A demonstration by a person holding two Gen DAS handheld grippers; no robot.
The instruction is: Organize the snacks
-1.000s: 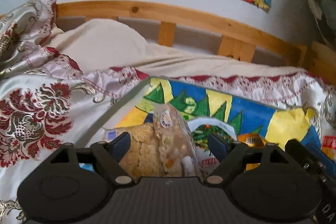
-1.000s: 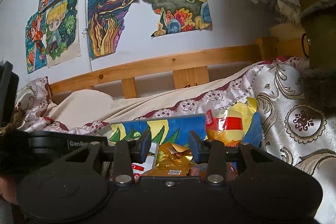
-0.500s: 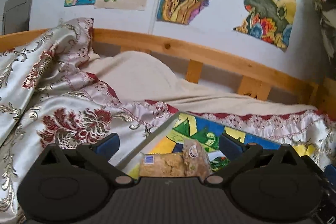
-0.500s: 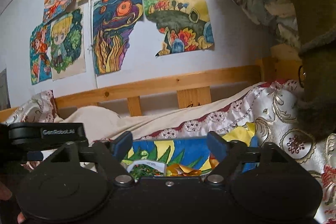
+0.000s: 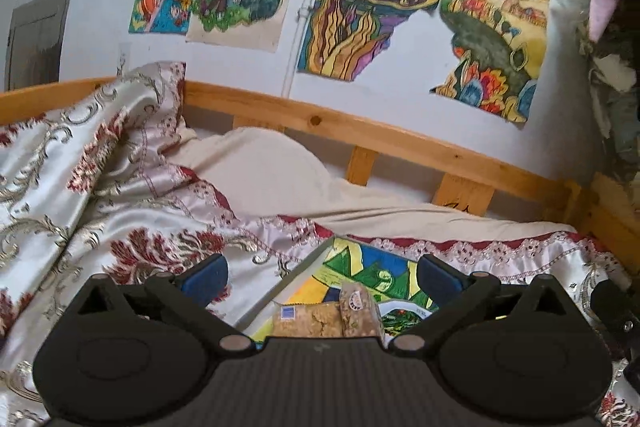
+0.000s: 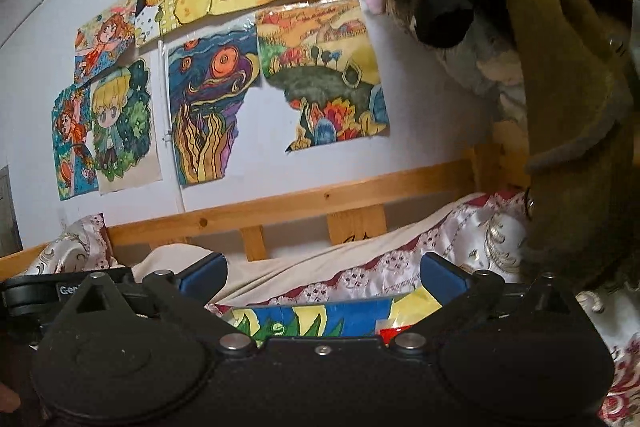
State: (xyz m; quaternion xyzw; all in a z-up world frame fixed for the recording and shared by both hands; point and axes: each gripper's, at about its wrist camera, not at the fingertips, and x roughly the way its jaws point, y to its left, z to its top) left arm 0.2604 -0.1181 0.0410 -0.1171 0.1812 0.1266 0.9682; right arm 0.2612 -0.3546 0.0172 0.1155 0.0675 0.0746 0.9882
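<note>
- The bed (image 5: 280, 167) fills both views, with a wooden rail (image 5: 400, 139) along the wall behind it.
- A silky quilt (image 5: 80, 187) with red and gold flowers lies bunched on the left and runs on to the right; a cream sheet (image 5: 264, 163) shows between it and the rail.
- Bright drawings (image 5: 360, 11) are stuck on the wall above the rail.
- Dark and olive clothing (image 6: 560, 67) hangs at the right edge of the right wrist view.
- A painted box (image 5: 360, 267), blue, yellow and green inside, sits on the quilt below both tools.
- The left tool (image 5: 320, 279) is spread wide with nothing between its fingers; its blue pads (image 5: 206, 273) stand clear above the box.
- The right tool (image 6: 322, 277) has just been opening and is spread wide too, holding nothing; past it are the box's far wall and the sheet.
- A clear pack of pale biscuits (image 5: 320, 319) lies in the box, just under the left tool and partly hidden by its body.
- A second clear snack pack (image 5: 358, 311) with a round sticker leans against the biscuits on the right.
- A yellow and red snack bag (image 6: 404, 319) lies at the box's right end, seen low between the right tool's fingers.
</note>
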